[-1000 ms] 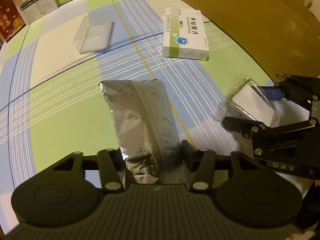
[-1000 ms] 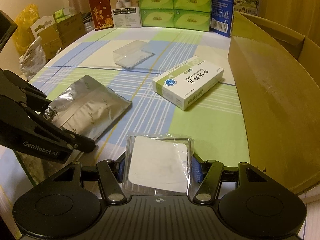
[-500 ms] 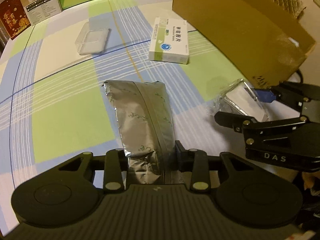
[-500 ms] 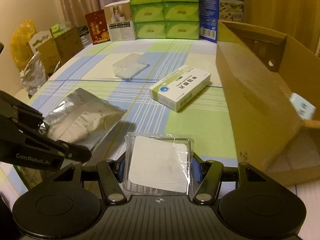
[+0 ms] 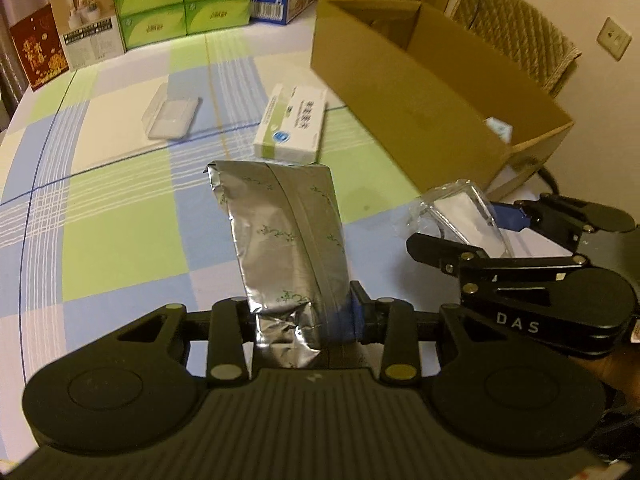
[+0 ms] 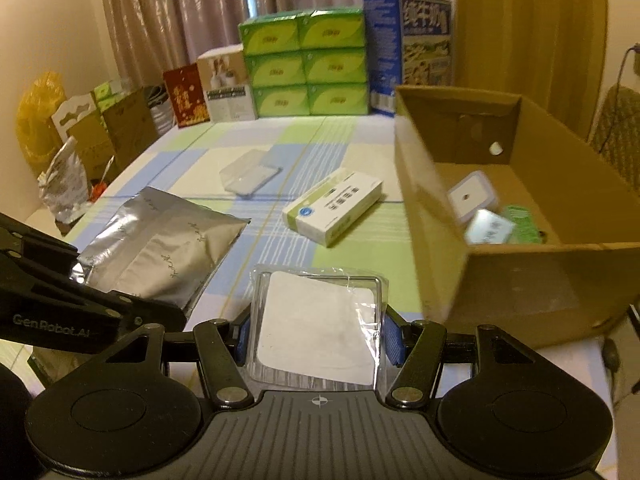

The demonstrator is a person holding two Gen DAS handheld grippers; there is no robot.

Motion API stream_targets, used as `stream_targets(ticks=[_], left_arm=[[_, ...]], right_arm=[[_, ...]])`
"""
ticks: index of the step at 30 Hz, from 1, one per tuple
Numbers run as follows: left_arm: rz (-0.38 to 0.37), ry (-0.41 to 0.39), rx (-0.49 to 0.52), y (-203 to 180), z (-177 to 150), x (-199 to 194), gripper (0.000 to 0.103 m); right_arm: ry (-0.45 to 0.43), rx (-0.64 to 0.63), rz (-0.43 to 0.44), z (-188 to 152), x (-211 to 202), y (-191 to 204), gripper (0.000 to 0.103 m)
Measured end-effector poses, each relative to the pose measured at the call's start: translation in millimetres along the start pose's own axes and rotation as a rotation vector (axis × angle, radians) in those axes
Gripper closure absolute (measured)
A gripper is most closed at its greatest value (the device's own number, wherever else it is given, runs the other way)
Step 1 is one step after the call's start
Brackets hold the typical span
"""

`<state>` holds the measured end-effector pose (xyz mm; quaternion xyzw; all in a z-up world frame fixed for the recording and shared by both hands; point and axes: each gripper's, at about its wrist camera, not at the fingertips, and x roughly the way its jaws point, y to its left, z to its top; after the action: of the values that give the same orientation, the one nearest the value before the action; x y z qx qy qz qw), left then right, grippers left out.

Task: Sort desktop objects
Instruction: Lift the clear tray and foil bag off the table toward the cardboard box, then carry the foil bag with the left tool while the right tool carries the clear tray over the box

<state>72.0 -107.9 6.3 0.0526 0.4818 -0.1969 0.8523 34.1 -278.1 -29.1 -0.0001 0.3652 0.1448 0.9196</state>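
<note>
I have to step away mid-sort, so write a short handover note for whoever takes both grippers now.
Left gripper: shut on the silver foil pouch, lifted off the table.
Right gripper: shut on the clear packet with a white pad.
Cardboard box: open, a few small items already inside.
Left to sort: both held items, the medicine box and the clear plastic case, both on the checked tablecloth.

- Checked tablecloth [image 6: 344, 136], green/blue/cream squares, covers the table.
- Green tissue packs [image 6: 306, 64] stacked 2 wide, 3 high at far edge, w/ tall blue carton [image 6: 408, 52] just right of them.
- White box [image 6: 228, 84] and dark red box [image 6: 185, 96] stand left of the stack.
- Curtains [image 6: 180, 12] behind.
- Yellow bag [image 6: 38, 120] far left, off the table.
- Woven chair back [image 5: 516, 36] behind, near wall sockets [image 5: 614, 38].
</note>
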Motion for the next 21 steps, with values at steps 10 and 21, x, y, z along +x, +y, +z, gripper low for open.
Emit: stream_targets(ticks=[10,21], left_arm=[[-0.057,-0.049,0.001,-41.7,0.1,-28.5,0.072],[-0.129,-0.086,0.041,-93.6,16.8,-44.4,0.072]], right_arm=[[-0.061,0.027,-0.055,1.1,-47.1,-24.3,0.046],[-0.131,0.072,-0.134,10.8,-91.9,-67.0,0.046]])
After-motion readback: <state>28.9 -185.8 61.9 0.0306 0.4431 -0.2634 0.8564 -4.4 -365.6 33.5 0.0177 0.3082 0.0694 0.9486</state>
